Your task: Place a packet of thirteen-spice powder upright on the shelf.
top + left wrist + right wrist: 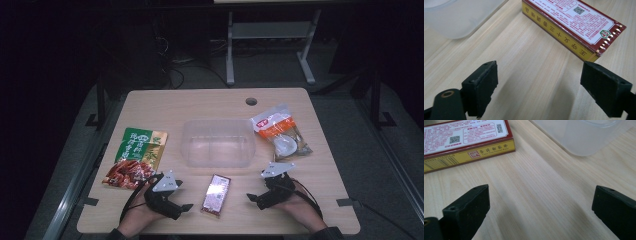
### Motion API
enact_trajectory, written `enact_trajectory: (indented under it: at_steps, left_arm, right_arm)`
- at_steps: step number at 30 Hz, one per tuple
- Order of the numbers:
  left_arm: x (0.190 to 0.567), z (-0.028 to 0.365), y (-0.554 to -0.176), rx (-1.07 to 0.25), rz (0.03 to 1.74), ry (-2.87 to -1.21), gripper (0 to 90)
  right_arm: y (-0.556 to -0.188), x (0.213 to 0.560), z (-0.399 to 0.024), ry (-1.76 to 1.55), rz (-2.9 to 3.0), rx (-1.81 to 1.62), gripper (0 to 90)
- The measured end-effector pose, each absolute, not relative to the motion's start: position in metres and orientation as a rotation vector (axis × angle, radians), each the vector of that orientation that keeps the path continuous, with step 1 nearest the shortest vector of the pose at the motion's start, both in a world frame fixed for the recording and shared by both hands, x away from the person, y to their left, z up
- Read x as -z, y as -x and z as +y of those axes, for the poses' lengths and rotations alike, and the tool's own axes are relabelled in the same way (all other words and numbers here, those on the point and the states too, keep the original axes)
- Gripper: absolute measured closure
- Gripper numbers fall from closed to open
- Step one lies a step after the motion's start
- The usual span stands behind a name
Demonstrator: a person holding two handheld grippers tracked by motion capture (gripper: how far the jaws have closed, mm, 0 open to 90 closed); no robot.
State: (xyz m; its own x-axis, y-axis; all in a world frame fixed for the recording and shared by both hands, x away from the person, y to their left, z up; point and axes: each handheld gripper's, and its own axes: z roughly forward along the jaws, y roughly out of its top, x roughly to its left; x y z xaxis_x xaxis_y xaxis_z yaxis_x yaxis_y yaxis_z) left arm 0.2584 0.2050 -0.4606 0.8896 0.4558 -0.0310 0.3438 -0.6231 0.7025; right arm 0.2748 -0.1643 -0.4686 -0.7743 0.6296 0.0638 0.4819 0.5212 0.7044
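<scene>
Red box (216, 194) flat on table (150, 107), at 6 o'clock from clear tub (218, 142) | left gripper (182, 208) at box's 9 o'clock, jaws wide apart, empty | right gripper (252, 198) at its 3 o'clock, jaws wide apart, empty.

- From the high view my bench (165, 107) is evenly lit from above, while the room around it falls to near black.
- That picture is soft and a little grainy; print on the packets is unreadable.
- A pale glare sits on the box (216, 194) between my hands.
- In my left gripper view the light is bright; my fingers (482, 87) cast soft shadows on the wood.
- In my right gripper view the tub (584, 135) looks hazy, and my near fingers (467, 211) are slightly blurred.
</scene>
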Motion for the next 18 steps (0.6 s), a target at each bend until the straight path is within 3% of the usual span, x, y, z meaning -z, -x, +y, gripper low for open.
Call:
enact_trajectory:
  at_steps: [2,5,13,14,15,18]
  left_arm:
    - [0.460,0.205,-0.259,-0.179,0.586,-2.293,15.3]
    - [0.455,0.205,-0.258,-0.170,0.599,-2.260,24.0]
    - [0.437,0.194,-0.254,-0.112,0.583,-2.212,65.9]
    - [0.436,0.190,-0.253,-0.095,0.571,-2.210,65.9]
    - [0.435,0.187,-0.252,-0.089,0.564,-2.213,75.7]
    - [0.434,0.176,-0.248,-0.038,0.548,-2.218,86.9]
  right_arm:
    - [-0.275,0.468,-0.164,-0.954,2.563,-1.096,1.1]
    - [-0.274,0.468,-0.164,-0.947,2.570,-1.093,1.1]
    - [-0.273,0.465,-0.165,-0.962,2.571,-1.095,1.1]
    - [-0.273,0.465,-0.165,-0.963,2.574,-1.099,1.1]
    - [-0.273,0.466,-0.164,-0.957,2.582,-1.096,1.1]
    - [-0.272,0.467,-0.162,-0.943,2.591,-1.087,1.1]
